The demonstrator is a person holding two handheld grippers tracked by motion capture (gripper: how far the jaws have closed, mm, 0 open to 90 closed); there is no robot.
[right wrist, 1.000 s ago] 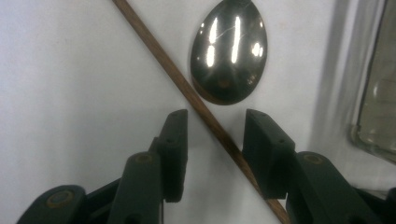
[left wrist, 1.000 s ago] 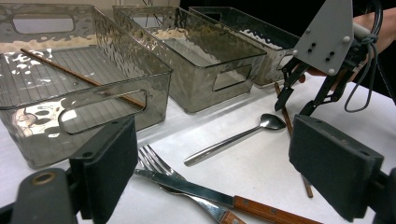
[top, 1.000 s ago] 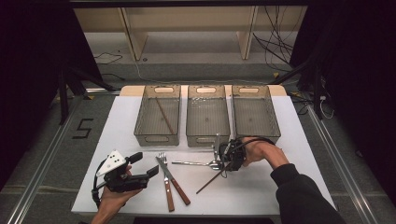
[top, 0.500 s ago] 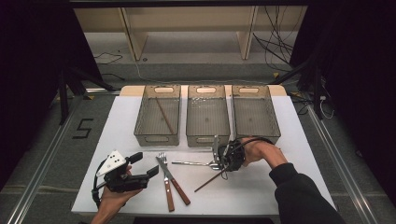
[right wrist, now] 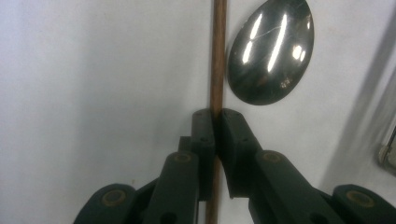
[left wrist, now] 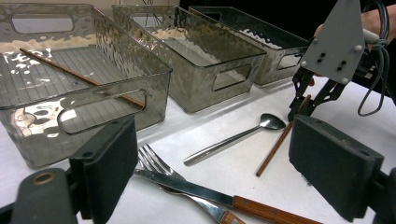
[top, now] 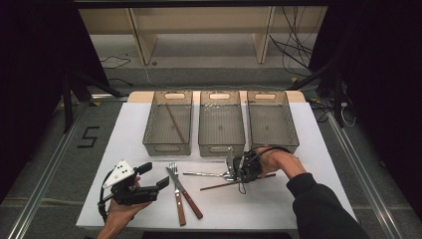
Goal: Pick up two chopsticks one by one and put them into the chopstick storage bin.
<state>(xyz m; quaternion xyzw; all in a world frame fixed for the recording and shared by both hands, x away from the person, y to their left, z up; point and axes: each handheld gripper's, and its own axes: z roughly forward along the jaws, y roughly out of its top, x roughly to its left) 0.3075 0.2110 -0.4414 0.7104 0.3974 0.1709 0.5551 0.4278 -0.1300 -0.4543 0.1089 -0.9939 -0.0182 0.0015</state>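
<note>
A brown chopstick lies on the white table beside a metal spoon. My right gripper points down at it; its jaws have just been closing and are shut on the chopstick, which runs between the pads next to the spoon bowl. My left gripper is held at the front left, open and with nothing in it. From the left gripper view I see the spoon, the chopstick and the right gripper.
A fork and a wooden-handled knife lie crossed between the hands. Three clear bins stand in a row behind: the left bin holds another chopstick, beside the middle bin and right bin.
Both hands stay where they were. The right gripper's jaws have drawn in onto the chopstick on the table.
</note>
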